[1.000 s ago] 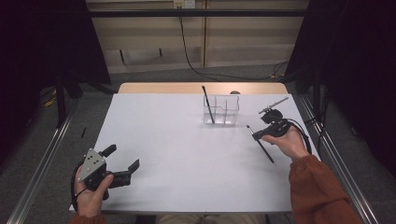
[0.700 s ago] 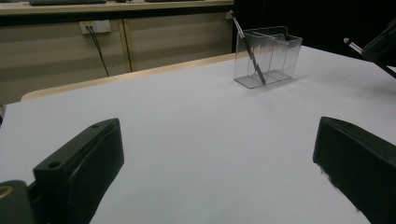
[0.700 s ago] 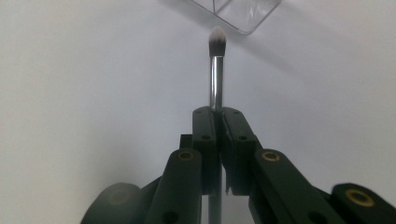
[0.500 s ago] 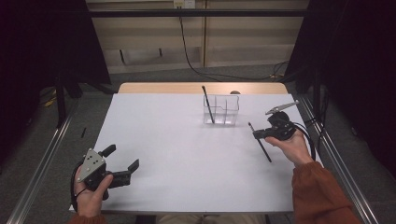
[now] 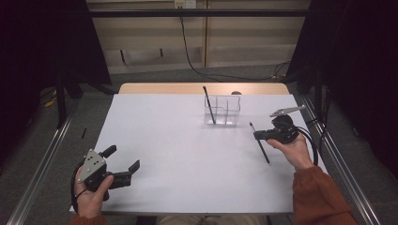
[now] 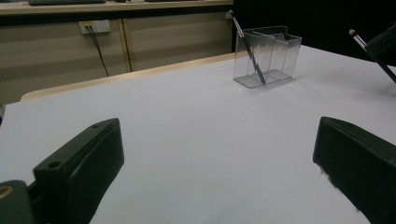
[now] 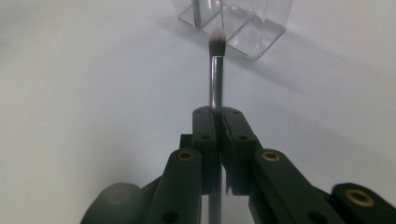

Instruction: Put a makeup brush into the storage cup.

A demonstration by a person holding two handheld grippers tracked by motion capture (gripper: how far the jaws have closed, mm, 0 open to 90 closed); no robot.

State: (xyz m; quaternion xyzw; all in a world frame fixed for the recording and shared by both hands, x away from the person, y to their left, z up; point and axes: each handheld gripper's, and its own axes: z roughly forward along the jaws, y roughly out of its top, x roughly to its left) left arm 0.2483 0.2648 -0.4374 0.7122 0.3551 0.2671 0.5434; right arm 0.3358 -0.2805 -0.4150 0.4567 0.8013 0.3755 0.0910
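- Broadly, the white table (image 5: 187, 154) carries everything, and the clear organizer (image 5: 222, 110) standing toward its far edge serves as the landmark here.
- The clear organizer is a divided transparent box; a dark pencil-like stick (image 5: 209, 105) leans in its left compartment.
- The left gripper (image 5: 123, 165) sits well apart from the organizer, at the near left corner of the table, its jaws spread wide with only bare tabletop between them.
- The right gripper (image 5: 257, 135) is near the organizer, just right of it and a little nearer the person, jaws clamped tight on a makeup brush (image 7: 216, 74).
- The brush's pale bristle tip (image 7: 217, 39) points toward the organizer; its dark handle slants back toward the person.
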